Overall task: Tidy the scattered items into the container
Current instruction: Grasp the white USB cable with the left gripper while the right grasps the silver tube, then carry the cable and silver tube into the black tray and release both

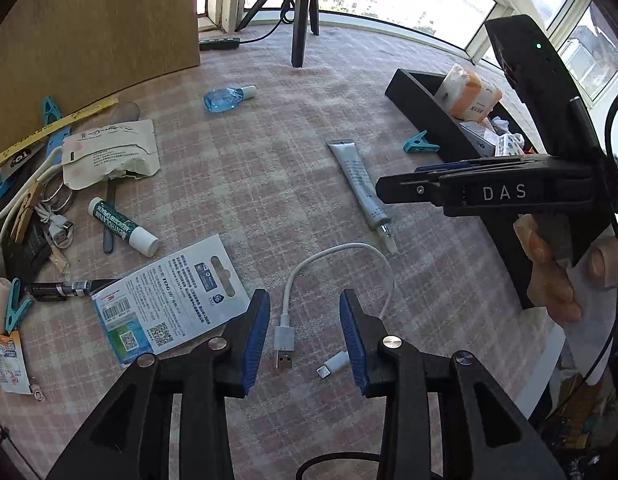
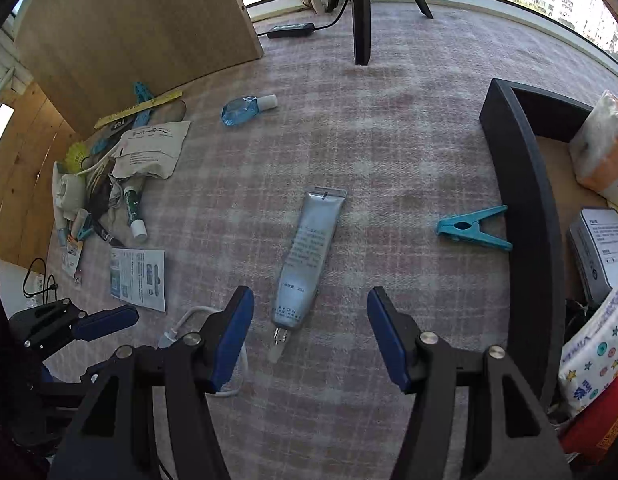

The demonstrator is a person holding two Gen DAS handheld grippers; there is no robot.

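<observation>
My left gripper (image 1: 305, 312) is open and empty, its jaws on either side of a short white USB cable (image 1: 287, 320) lying on the checked cloth. My right gripper (image 2: 311, 312) is open and empty, just above the nozzle end of a silver cream tube (image 2: 309, 256), which also shows in the left wrist view (image 1: 359, 182). The black container (image 2: 525, 216) stands to the right and holds tissue packs and boxes. A teal clothes peg (image 2: 471, 230) lies beside its wall. The right gripper also appears in the left wrist view (image 1: 421, 190).
A blue bottle (image 1: 227, 98), a green lip balm stick (image 1: 123, 226), a printed card (image 1: 169, 300), a paper sachet (image 1: 111, 152), a pen (image 1: 69, 290) and more pegs and cables lie at the left. A wooden board (image 2: 129, 28) and tripod legs (image 2: 361, 12) stand at the back.
</observation>
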